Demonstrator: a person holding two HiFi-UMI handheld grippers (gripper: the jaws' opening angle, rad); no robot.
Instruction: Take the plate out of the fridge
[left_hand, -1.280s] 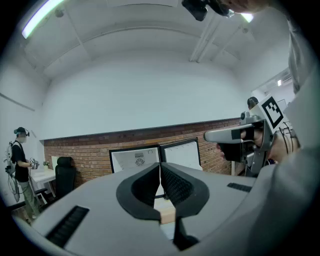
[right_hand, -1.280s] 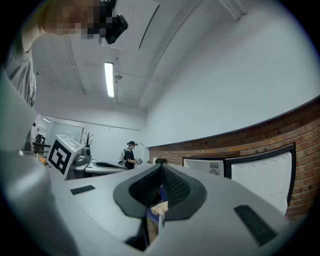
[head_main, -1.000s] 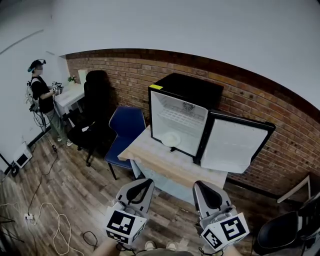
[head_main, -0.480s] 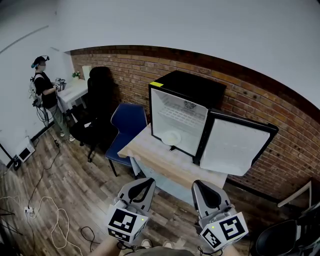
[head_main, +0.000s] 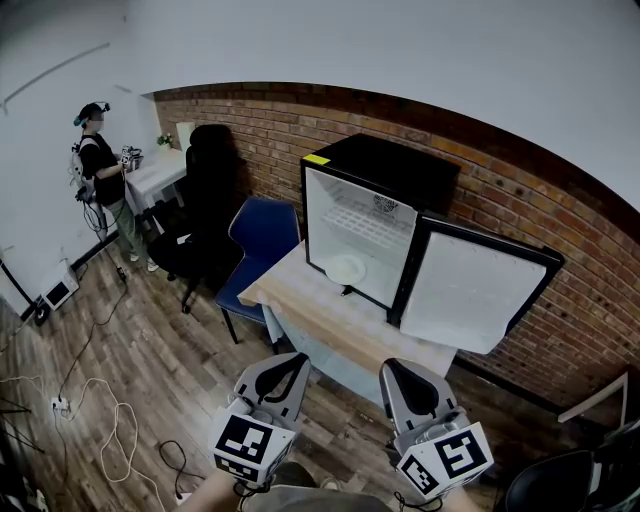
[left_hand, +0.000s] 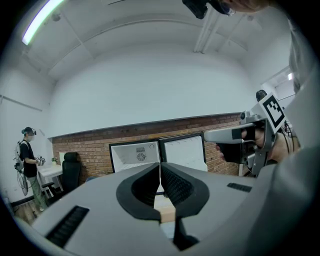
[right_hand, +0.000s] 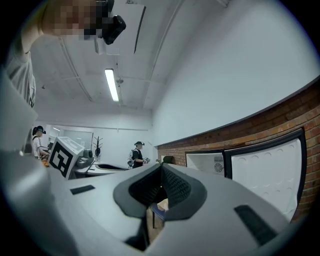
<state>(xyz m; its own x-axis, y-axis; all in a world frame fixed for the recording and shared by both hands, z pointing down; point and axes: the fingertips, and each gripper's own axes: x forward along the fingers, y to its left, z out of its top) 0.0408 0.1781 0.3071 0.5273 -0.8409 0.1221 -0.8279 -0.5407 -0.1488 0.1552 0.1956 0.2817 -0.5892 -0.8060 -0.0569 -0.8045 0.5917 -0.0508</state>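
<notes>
Plate: plate (head_main: 345, 270) sits inside fridge (head_main: 385, 170), frame centre.
Door: door (head_main: 470, 295) already open.
Tools: your left tool (head_main: 290, 365) and right tool (head_main: 397, 368) closed, empty, well apart from desk (head_main: 320, 315).
To do: reach, grip, pull out.

You have no words or numbers to read here. Your left gripper (head_main: 296, 360) bears a square black-and-white marker (head_main: 245, 440), and your right gripper (head_main: 396, 366) bears a second marker (head_main: 447, 460). Both are block patterns, not print. On the fridge (head_main: 390, 165), a small yellow label (head_main: 316, 159) sits at the top front corner, and no writing can be made out on it. Inside, on the back wall, a round sticker (head_main: 387, 208) carries print too small to read.
</notes>
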